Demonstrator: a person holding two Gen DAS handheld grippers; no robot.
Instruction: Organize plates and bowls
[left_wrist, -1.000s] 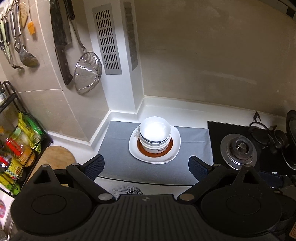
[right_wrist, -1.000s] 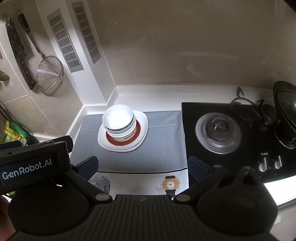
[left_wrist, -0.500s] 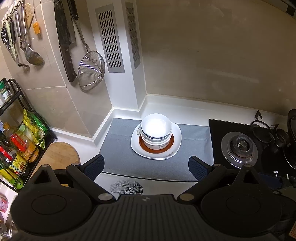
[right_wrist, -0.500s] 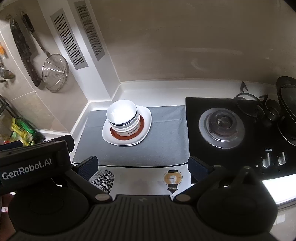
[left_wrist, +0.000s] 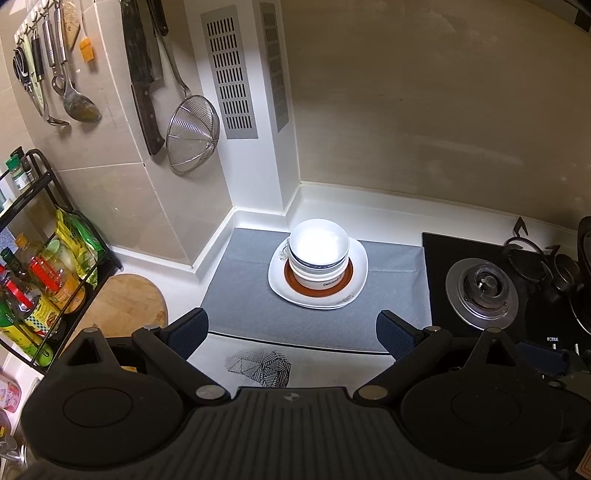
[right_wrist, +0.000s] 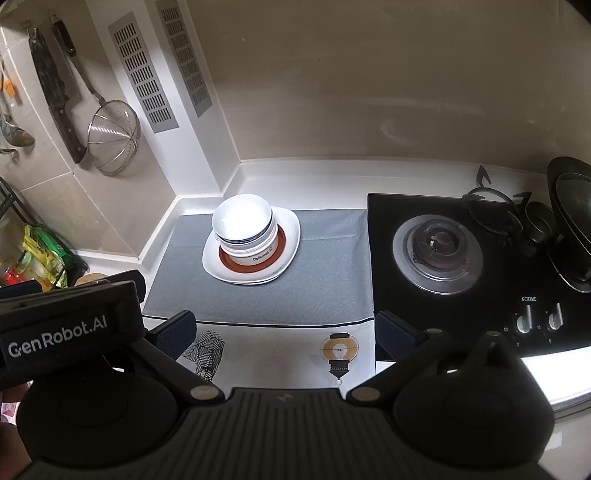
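The left gripper (left_wrist: 291, 328) is held with its jaws spread wide and nothing between them, well short of the crockery. The right gripper (right_wrist: 284, 326) is likewise held spread and empty, over the near edge of the grey mat (right_wrist: 258, 291). Further out, a stack of bowls (right_wrist: 243, 230) is seen nested on stacked white plates (right_wrist: 288, 240), the top plate marked by a brown ring, all set toward the far left of the mat. To the right, the black hob (right_wrist: 436, 247) is found, its burner uncovered. On the far left wall, a wire strainer (left_wrist: 192, 138) and a cleaver (left_wrist: 142, 74) are hung.
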